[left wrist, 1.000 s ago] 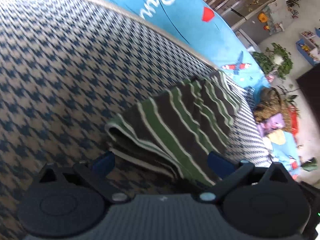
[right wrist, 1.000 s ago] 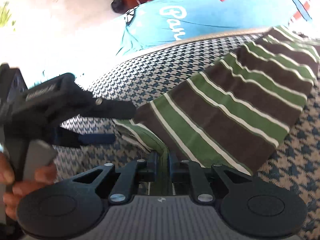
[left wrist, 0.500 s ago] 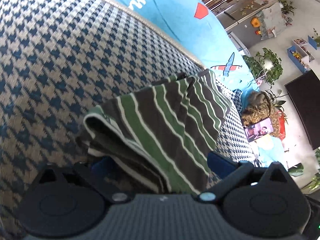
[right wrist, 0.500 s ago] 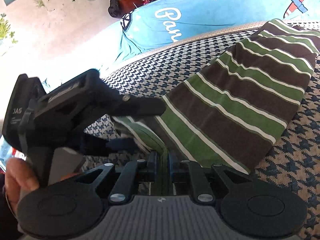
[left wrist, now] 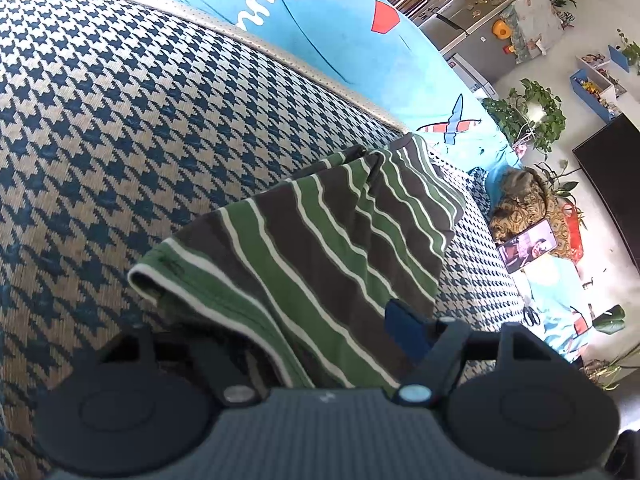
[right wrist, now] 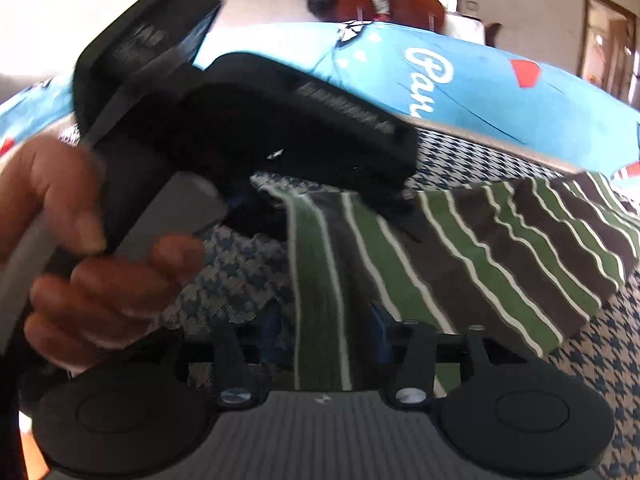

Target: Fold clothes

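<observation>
Left tool (left wrist: pixel 320 332) closing around striped garment (left wrist: pixel 320 232) (folded) on sofa (left wrist: pixel 120 120).

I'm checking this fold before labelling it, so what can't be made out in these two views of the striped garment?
- Left wrist view: the left tool's near finger is hidden under the striped garment, so its contact is unclear.
- Right wrist view: motion blur; the left tool and the hand cover the garment's far-left end.
- Both views: the tool body cuts off the garment's near edge.
- Neither shows what type of garment it is.
</observation>
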Demonstrator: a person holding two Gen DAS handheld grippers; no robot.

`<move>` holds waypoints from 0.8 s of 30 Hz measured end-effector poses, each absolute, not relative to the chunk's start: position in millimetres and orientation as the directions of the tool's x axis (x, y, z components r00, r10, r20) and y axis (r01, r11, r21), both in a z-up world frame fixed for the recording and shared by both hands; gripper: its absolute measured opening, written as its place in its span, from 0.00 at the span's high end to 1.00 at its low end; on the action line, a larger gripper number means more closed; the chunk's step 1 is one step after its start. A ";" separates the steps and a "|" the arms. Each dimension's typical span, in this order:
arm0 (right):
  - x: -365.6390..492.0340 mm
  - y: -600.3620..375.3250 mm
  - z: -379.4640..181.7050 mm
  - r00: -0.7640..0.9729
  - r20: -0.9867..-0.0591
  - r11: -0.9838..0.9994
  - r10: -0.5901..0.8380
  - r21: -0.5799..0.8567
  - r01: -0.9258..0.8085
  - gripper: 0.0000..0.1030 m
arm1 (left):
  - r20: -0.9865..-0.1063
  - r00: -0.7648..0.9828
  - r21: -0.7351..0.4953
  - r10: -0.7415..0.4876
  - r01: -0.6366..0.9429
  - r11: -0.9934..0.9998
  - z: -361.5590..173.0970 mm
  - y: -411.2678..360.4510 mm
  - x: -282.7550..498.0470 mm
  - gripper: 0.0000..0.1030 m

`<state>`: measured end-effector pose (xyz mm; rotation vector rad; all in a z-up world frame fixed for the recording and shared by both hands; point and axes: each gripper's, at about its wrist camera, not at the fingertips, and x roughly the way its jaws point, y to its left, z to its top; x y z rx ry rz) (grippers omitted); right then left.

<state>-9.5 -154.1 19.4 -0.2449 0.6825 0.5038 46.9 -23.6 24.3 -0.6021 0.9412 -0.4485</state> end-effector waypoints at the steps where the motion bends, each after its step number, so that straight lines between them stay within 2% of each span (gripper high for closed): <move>1: -9.2 -151.2 16.5 0.666 -0.659 0.852 0.350 -0.071 -0.518 0.54 | -0.608 0.518 -0.657 -0.602 0.097 0.748 24.1 -22.9 46.9 0.30; 3: -8.3 -146.5 11.1 0.688 -0.654 0.856 0.315 -0.117 -0.503 0.54 | -0.606 0.516 -0.661 -0.605 0.097 0.744 23.9 -21.1 46.4 0.30; 5: -7.0 -144.8 8.9 0.712 -0.637 0.862 0.294 -0.145 -0.486 0.59 | -0.605 0.516 -0.661 -0.606 0.098 0.744 23.6 -18.3 44.9 0.30; 6: -5.7 -144.4 8.3 0.722 -0.631 0.867 0.284 -0.153 -0.475 0.74 | -0.605 0.516 -0.661 -0.606 0.099 0.744 23.4 -16.9 44.1 0.28; 7: -3.7 -144.7 8.2 0.726 -0.631 0.873 0.272 -0.156 -0.462 0.85 | -0.608 0.518 -0.656 -0.601 0.098 0.748 22.5 -16.4 43.9 0.26; 9: 0.1 -148.0 9.7 0.727 -0.632 0.887 0.266 -0.134 -0.441 0.88 | -0.619 0.523 -0.641 -0.586 0.096 0.762 20.2 -16.4 44.1 0.14; 13: -0.6 -153.9 15.2 0.725 -0.621 0.892 0.296 -0.091 -0.443 0.89 | -0.627 0.537 -0.622 -0.564 0.091 0.778 17.0 -17.8 45.0 0.13; 14: -1.4 -155.1 16.2 0.726 -0.618 0.891 0.302 -0.088 -0.445 0.89 | -0.627 0.544 -0.616 -0.557 0.091 0.782 17.1 -18.4 44.9 0.17; 16: -2.3 -158.5 18.8 0.725 -0.612 0.891 0.315 -0.073 -0.449 0.89 | -0.630 0.557 -0.597 -0.541 0.099 0.796 17.8 -19.8 44.9 0.35; 17: -2.4 -160.5 20.5 0.723 -0.610 0.891 0.324 -0.060 -0.449 0.89 | -0.633 0.560 -0.584 -0.535 0.109 0.805 18.3 -21.1 45.4 0.50; 18: -2.4 -162.2 22.3 0.723 -0.607 0.893 0.330 -0.048 -0.448 0.89 | -0.633 0.563 -0.576 -0.531 0.115 0.809 18.5 -21.6 45.3 0.61; 20: -2.2 -164.6 25.6 0.723 -0.602 0.895 0.340 -0.027 -0.444 0.89 | -0.633 0.577 -0.561 -0.517 0.118 0.819 20.4 -22.2 43.5 0.74; 24: -3.1 -161.8 28.7 0.718 -0.597 0.893 0.358 -0.005 -0.449 0.89 | -0.628 0.613 -0.525 -0.479 0.120 0.842 28.9 -20.4 38.9 0.85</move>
